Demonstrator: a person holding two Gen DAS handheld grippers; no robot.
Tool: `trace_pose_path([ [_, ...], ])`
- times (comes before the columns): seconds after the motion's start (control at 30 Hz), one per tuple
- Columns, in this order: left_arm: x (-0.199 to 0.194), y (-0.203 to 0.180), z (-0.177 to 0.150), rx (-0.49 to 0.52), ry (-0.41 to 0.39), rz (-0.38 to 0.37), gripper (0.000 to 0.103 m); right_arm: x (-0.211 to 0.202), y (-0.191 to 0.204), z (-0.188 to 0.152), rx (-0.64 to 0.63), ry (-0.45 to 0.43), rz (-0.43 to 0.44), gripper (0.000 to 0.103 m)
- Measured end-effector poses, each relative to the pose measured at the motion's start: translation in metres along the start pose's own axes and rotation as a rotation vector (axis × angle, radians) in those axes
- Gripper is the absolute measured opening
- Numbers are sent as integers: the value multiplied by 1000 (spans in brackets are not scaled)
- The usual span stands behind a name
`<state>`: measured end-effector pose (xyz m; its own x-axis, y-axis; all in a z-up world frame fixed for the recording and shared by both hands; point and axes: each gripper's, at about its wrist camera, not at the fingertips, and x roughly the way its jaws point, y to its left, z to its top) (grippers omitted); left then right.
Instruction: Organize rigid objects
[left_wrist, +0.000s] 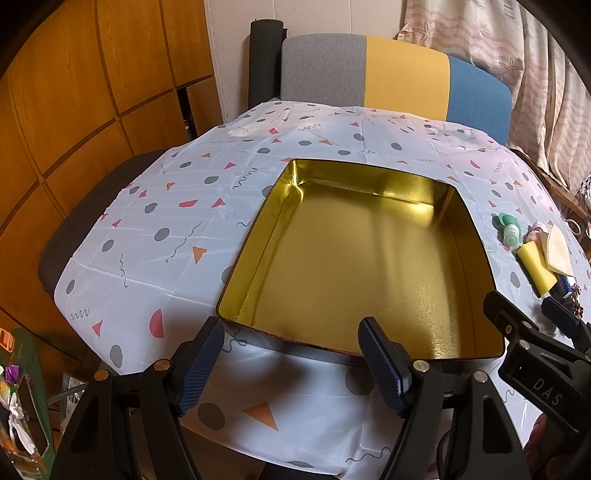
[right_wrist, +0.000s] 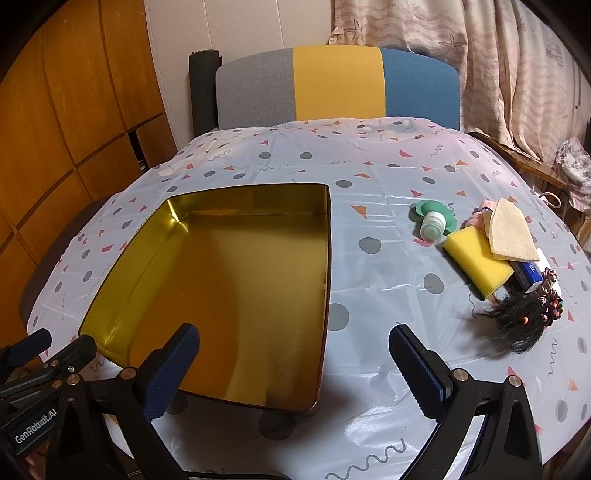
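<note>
Gold-lined tin box sits empty mid-tabletop, a bit toward the near edge. By the right edge there's a pile: yellow sponge, small green-capped bottle, beige cloth, black hair piece. White tablecloth has dots and triangles. Tricolour chair, curtains behind. Left gripper and right gripper both hang open, nothing in them.

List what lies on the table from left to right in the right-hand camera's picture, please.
Gold-lined tin box → green-and-white small bottle → yellow sponge → black tuft of doll-like hair with coloured beads. The beige cloth and blue item overlap the sponge, so I leave those out.
</note>
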<state>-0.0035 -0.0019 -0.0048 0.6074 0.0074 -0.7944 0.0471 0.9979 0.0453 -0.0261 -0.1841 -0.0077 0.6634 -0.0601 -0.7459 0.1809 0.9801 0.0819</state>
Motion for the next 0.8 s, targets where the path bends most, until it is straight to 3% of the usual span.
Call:
trace_pose_path([
  [0.8, 1, -16, -4, 35, 24, -23, 76, -7, -15, -2, 22, -11, -9, 103],
])
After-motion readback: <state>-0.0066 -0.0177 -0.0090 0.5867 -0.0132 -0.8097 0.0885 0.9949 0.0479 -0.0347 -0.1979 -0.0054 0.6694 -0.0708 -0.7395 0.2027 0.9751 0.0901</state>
